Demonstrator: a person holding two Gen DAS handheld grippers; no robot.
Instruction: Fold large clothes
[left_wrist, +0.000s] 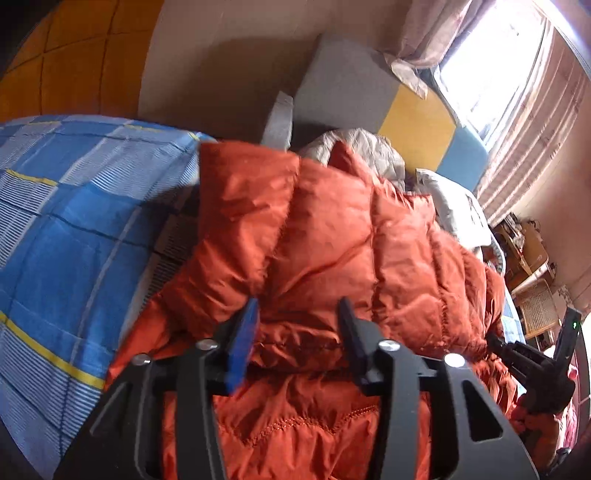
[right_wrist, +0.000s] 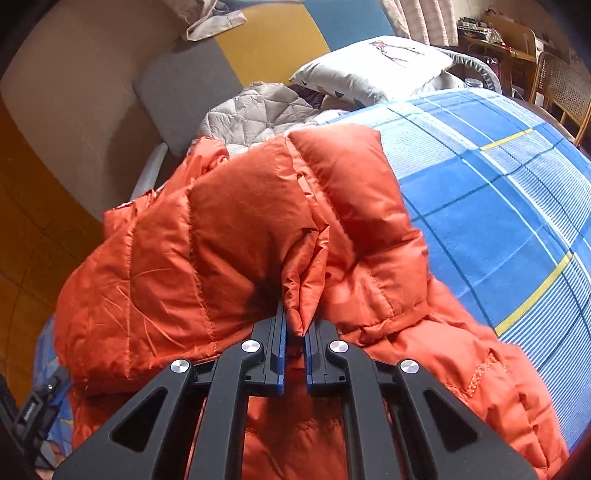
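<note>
Your right gripper (right_wrist: 294, 328) pinches the orange jacket (right_wrist: 236, 229) edge; your left gripper (left_wrist: 299, 325) clamps its bulk; blue checked bedding (right_wrist: 498, 206) lies open beside it.

The puffy orange quilted down jacket (left_wrist: 332, 240) runs off the bottom edge in both wrist views, its lower part covered by the black tongs' frames. It hides much of the pale grey quilted garment (right_wrist: 255, 107) behind it. Items on the far wooden desk (right_wrist: 491, 40) are too small to identify.
</note>
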